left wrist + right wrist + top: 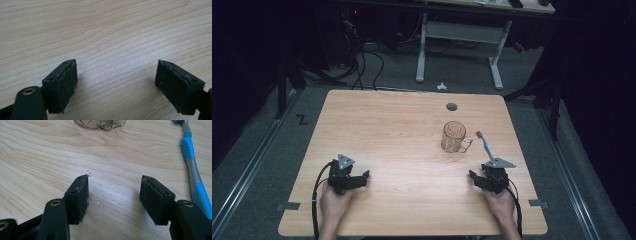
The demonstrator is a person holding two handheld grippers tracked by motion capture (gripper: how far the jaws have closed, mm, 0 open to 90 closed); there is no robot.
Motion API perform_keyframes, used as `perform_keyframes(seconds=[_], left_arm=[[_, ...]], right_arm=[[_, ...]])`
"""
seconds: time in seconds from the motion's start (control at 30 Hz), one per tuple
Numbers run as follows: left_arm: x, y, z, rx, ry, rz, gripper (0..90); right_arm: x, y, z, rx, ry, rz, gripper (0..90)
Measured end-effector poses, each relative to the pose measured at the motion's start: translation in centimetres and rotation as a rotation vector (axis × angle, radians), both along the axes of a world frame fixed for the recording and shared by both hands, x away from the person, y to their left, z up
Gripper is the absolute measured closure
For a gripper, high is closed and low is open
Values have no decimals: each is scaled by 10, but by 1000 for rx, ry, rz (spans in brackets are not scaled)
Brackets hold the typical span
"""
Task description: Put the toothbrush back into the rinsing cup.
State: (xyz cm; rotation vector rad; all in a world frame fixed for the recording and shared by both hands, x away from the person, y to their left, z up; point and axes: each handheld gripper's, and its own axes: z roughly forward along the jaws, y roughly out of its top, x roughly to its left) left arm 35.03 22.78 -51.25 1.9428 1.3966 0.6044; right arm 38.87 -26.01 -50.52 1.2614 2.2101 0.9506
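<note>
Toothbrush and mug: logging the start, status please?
Left gripper and right gripper open, empty. Toothbrush flat beside upright mug. Nothing in the way.

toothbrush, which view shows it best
The right gripper view: the toothbrush lies close, its blue and grey handle sharp. The high view shows it whole but tiny, beside the glass mug.

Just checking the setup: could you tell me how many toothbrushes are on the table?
1: the toothbrush lies right of the glass mug, just beyond the right gripper.
</note>
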Motion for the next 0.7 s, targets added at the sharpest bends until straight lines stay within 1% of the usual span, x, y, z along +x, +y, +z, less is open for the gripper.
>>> perform_keyframes(seconds=[0.37,0.7], left_arm=[[0,0,0,-2,0,0,187],[0,0,0,-2,0,0,187]], right_arm=[[0,0,0,3,4,-8,397],[-1,-1,0,4,3,-1,404]])
